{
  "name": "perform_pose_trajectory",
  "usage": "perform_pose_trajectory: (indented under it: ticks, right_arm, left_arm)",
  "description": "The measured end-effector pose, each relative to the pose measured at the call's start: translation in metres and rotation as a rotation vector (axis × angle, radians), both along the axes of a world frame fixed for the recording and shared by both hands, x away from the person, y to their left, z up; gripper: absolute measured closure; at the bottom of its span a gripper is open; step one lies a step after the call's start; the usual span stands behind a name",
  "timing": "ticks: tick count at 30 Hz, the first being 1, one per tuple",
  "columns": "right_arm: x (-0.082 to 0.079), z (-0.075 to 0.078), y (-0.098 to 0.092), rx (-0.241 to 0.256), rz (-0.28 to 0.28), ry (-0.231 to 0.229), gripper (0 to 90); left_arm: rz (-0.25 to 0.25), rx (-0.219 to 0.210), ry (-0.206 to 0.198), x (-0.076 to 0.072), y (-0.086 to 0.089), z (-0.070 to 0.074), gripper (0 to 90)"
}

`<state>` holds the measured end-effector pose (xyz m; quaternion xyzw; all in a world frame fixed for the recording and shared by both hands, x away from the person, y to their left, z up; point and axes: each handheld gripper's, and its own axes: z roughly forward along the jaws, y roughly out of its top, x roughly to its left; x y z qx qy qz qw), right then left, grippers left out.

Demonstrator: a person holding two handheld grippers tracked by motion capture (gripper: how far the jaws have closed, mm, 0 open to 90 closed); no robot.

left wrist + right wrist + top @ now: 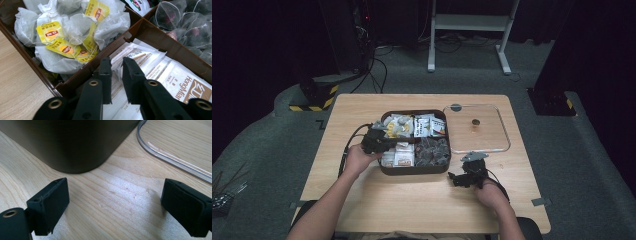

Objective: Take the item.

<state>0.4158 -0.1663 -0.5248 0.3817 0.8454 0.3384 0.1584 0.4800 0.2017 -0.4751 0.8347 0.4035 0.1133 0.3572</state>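
**Left Hand-Held Gripper Nearly Closed on a White Sachet in the Brown Box**

Where the brown compartment box [414,170] sits near the middle of the bench [412,200], the left hand-held gripper [116,65] is lowered into its front-left compartment. Its jaws stand close together, a narrow gap between them, with the edge of a white paper sachet [140,56] lying in that gap; whether the pads press firmly on the sachet cannot be told. More white sachets printed in brown [180,80] lie flat just beside it in the same compartment. Across the divider wall [117,42], the rear-left compartment holds crumpled tea bags with yellow tags [53,32]. Mesh pyramid bags with dark contents [185,22] fill the front-right compartment.

The right hand-held gripper [115,205] rests low over bare bench just beside the box's rounded front-right corner [75,152], jaws spread wide and holding nothing. A clear lid [477,129] lies flat on the bench, touching or nearly touching the box's right side.
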Motion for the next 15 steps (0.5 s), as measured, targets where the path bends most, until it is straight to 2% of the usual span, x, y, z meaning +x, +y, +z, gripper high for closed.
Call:
perform_pose_trajectory:
  ticks: [6, 15]
  right_arm:
    - [0.0000, 0.0000, 0.0000, 0.000, 0.000, 0.000, 8.0]
    - [0.0000, 0.0000, 0.0000, 0.000, 0.000, 0.000, 8.0]
  left_arm:
    - [-0.007, 0.004, -0.003, 0.0013, 0.0009, -0.0009, 85.2]
    - [-0.029, 0.001, 0.006, 0.0019, 0.0010, 0.0037, 87.6]
